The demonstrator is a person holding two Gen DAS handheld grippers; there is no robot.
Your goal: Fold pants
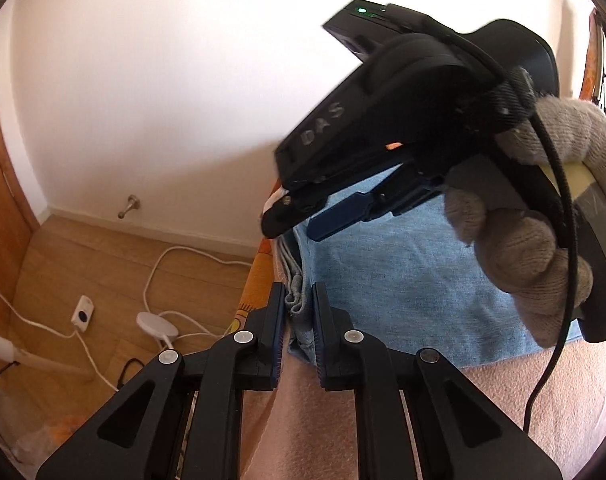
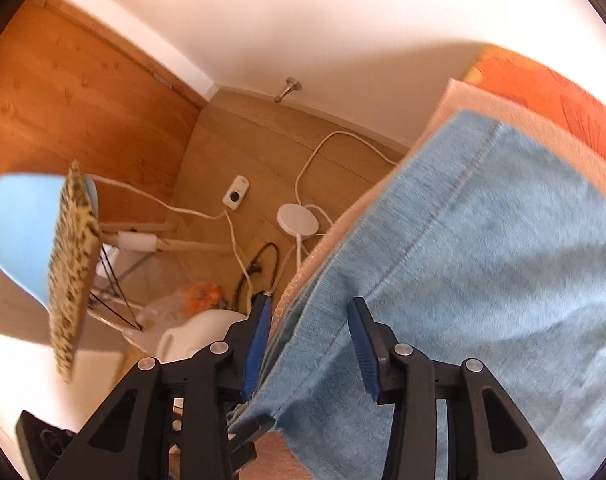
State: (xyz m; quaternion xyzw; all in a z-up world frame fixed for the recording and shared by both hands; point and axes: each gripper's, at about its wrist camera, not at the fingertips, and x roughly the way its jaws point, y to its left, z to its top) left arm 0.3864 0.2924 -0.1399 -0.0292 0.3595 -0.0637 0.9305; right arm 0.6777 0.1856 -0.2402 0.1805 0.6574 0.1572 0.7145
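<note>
Two tools work the pants on the bed: left tool pinches the bunched edge, right tool straddles the hem, pads spread, needing closure before folding over.

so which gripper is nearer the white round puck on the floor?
Left. The left gripper, pinching the jeans at the bed's edge, sits just beside the puck. The right gripper hangs further along the edge.

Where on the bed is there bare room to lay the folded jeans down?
Bare pink blanket shows on the near side of the light-blue denim pants. The bed's floor-side edge is crowded: left gripper pinches the denim there, right gripper straddles it.
</note>
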